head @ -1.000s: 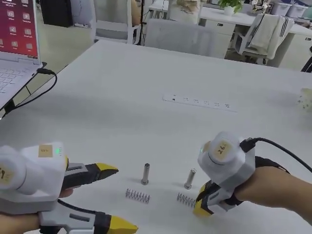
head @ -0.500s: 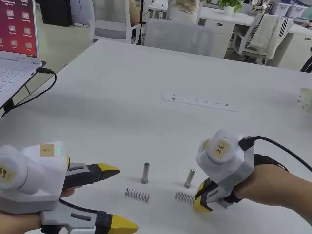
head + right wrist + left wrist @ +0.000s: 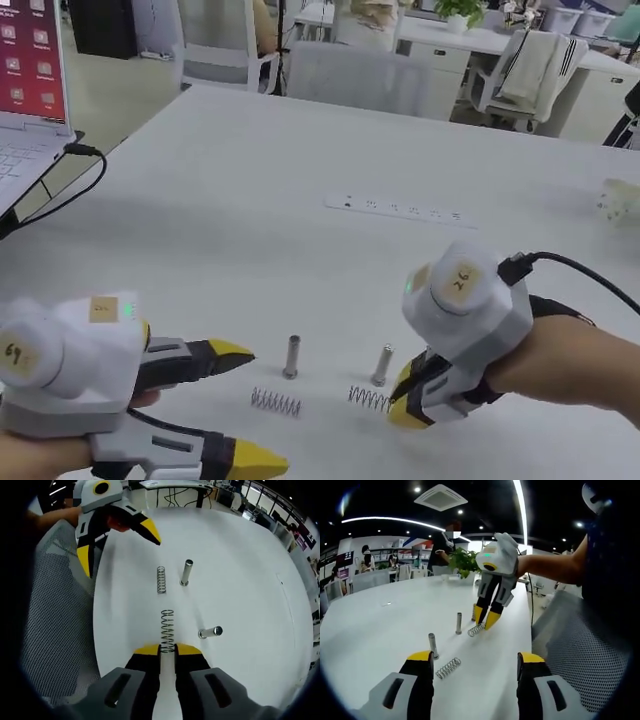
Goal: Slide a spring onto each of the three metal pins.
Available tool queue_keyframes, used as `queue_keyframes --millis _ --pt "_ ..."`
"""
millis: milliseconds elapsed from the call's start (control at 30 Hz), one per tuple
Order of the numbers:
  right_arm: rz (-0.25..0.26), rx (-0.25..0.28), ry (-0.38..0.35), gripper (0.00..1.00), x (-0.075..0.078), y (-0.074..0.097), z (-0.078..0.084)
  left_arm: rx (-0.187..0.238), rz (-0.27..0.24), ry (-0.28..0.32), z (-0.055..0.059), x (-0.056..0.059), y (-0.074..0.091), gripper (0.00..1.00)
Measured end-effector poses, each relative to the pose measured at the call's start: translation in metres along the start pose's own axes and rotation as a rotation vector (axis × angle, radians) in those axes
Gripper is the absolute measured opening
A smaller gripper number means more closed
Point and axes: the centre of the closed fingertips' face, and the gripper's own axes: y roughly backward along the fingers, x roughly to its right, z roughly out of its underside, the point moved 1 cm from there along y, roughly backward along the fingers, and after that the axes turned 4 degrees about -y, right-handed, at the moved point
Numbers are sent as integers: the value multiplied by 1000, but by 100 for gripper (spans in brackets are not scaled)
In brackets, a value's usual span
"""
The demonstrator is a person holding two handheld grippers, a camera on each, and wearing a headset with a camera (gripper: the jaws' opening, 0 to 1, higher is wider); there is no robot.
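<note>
Fingers of the right gripper (image 3: 167, 650) pinch a curly wire spring (image 3: 167, 622); a shiny round pin (image 3: 210, 631) is at three o'clock. Fingers of the left gripper (image 3: 475, 656) are spread wide.

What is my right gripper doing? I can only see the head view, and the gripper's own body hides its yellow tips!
Observer: The right gripper view looks straight along the tips. The right gripper is shut on the near end of a spring, and the rest of it sticks out ahead.
Operator: Cool! Is it aimed at a pin?
Observer: Not in that view. It points towards the other spring, and the nearest pin stands off to its right.
</note>
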Motion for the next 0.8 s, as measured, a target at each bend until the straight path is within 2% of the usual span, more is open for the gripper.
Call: queue_keyframes --millis 333,533,800 --pt "-13 -5 60 8 -10 12 -11 6 35 -31 -10 6 -9 55" --pt "-29 0 88 8 -18 18 -18 -3 67 -57 -12 10 -12 49" --pt "-43 8 120 8 -25 23 -27 -7 91 -91 -18 11 -14 43"
